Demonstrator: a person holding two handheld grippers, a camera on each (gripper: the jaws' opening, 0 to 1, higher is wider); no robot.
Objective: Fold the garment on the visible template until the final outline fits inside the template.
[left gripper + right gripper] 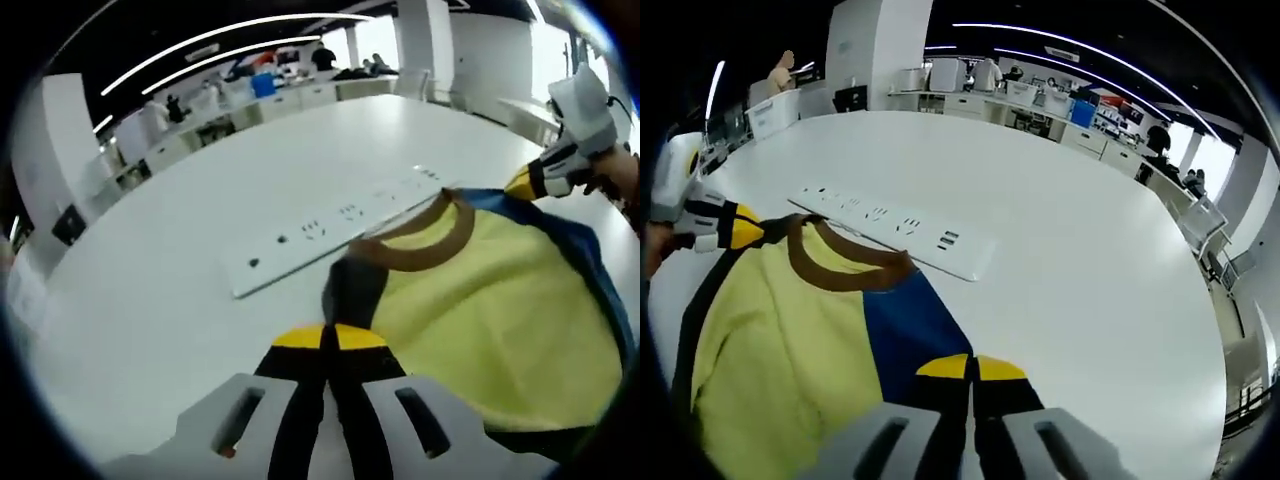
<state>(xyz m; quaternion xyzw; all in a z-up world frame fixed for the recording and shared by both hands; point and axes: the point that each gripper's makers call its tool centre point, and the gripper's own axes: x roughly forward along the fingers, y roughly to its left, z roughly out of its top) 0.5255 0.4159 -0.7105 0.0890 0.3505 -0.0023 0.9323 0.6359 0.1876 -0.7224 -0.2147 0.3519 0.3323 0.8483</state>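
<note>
A yellow garment (480, 310) with a brown collar (430, 245), a dark shoulder and a blue shoulder lies spread on the white table (200, 290). In the left gripper view my left gripper (330, 338) is shut on the dark shoulder beside the collar. The right gripper (545, 178) enters at the upper right, pinching the blue shoulder. In the right gripper view my right gripper (970, 368) is shut on the blue fabric of the garment (790, 340). There the left gripper (735, 232) holds the dark edge at the far left, next to the collar (840, 268).
A long white power strip (330, 225) lies on the table just beyond the collar, also seen as the power strip (900, 230). Bare tabletop (1070, 300) stretches beyond it. Desks, boxes and people stand far off at the room's back.
</note>
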